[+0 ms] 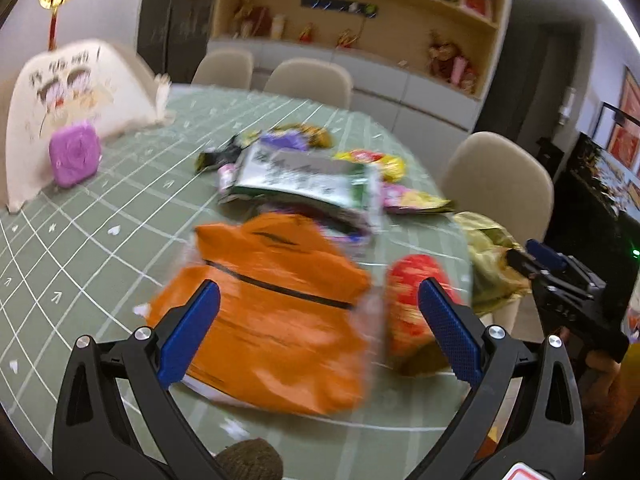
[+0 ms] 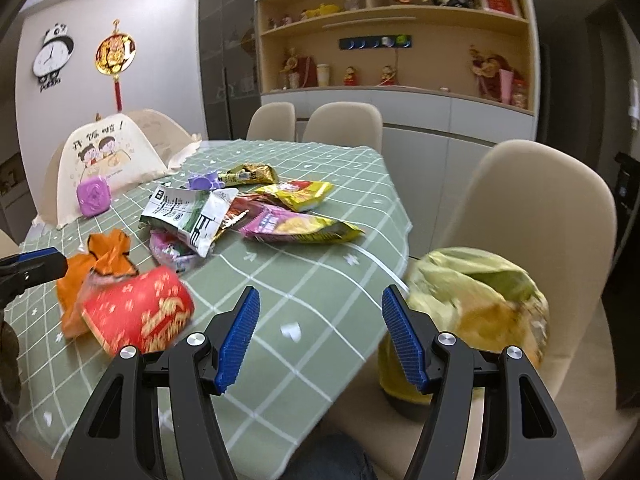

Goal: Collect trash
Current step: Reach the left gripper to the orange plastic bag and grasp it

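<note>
Pickup step: left gripper [image 1: 318,320] wide over orange wrapper [image 1: 264,320]; right gripper [image 2: 320,340] wide, empty. Next: close on wrapper, carry to bin bag [image 2: 476,304].

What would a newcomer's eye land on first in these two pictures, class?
Probably the orange wrapper, large and blurred between the open fingers of the left gripper. Next, the red packet near the table's front edge, and the heap of snack wrappers mid-table on the green checked tablecloth.
</note>
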Demonstrator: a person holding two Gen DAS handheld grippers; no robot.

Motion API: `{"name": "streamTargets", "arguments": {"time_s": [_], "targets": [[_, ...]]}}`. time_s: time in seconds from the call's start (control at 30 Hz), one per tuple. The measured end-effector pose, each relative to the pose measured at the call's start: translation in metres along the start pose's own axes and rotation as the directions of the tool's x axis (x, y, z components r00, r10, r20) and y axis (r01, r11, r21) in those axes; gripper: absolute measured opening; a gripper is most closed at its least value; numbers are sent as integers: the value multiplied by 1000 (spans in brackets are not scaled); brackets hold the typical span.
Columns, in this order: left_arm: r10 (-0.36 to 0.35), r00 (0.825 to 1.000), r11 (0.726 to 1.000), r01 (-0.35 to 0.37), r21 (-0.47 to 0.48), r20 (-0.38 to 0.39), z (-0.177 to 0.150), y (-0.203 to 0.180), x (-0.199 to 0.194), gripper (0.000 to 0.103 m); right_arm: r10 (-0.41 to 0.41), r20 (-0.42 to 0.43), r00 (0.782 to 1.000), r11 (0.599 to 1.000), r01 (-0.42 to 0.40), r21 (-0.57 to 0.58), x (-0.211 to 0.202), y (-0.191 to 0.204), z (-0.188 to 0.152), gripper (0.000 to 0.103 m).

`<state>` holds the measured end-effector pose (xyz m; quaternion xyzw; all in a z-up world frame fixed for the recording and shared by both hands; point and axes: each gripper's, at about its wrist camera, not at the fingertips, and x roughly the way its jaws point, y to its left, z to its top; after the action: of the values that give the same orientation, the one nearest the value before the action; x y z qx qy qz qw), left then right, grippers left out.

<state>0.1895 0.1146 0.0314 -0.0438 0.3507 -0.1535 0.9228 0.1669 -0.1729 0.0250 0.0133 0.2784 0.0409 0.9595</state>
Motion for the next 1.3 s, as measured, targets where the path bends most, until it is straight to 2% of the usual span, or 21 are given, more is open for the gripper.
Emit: {"name": "streamTargets", "arguments": {"time_s": [0.17, 0.23, 0.3, 0.4, 0.6, 0.7, 0.83, 0.97, 1.13, 1.2, 1.27, 1.3], "targets": [[20, 995, 999, -24, -44, -93, 3, 31, 23, 95, 19, -52, 998, 1000, -20, -3, 24, 10, 3, 60], [43, 992, 998, -47, -34, -117, 2, 37, 30, 95, -5, -68, 998, 1000, 3, -28, 33, 16, 0, 60], [78, 989, 996, -82, -25, -123, 1, 44, 33, 94, -31, -77, 997, 999, 27, -47, 39, 19, -3, 60], [86, 990, 995, -92, -48, -115, 5, 55, 30, 88, -31, -88, 996, 998, 27, -56, 42, 22, -6, 60], [62, 994, 994, -69, -79, -92, 7, 67, 12, 87, -40, -93, 995, 998, 34, -62, 56, 22, -7, 60], [103, 992, 992, -108, -65, -72, 8, 70, 3, 87, -21, -94, 995, 999, 17, -44, 60, 19, -5, 60], [147, 982, 985, -157, -77, -117, 2, 80, 12, 87, -7, -86, 996, 999, 4, -32, 62, 20, -2, 60], [156, 979, 984, -165, -64, -133, -4, 78, 20, 86, -3, -76, 997, 999, 0, -37, 61, 20, 2, 60], [129, 982, 989, -137, -51, -136, 2, 69, 28, 66, -5, -71, 997, 999, 2, -36, 61, 20, 9, 60], [123, 984, 990, -131, -54, -131, 5, 69, 32, 53, -7, -68, 998, 999, 5, -38, 60, 19, 11, 60], [93, 988, 993, -102, -65, -125, 8, 71, 37, 29, -21, -63, 998, 999, 18, -50, 59, 19, 13, 60], [82, 989, 993, -91, -70, -124, 9, 71, 39, 23, -26, -62, 998, 998, 22, -56, 59, 18, 14, 60]]}}
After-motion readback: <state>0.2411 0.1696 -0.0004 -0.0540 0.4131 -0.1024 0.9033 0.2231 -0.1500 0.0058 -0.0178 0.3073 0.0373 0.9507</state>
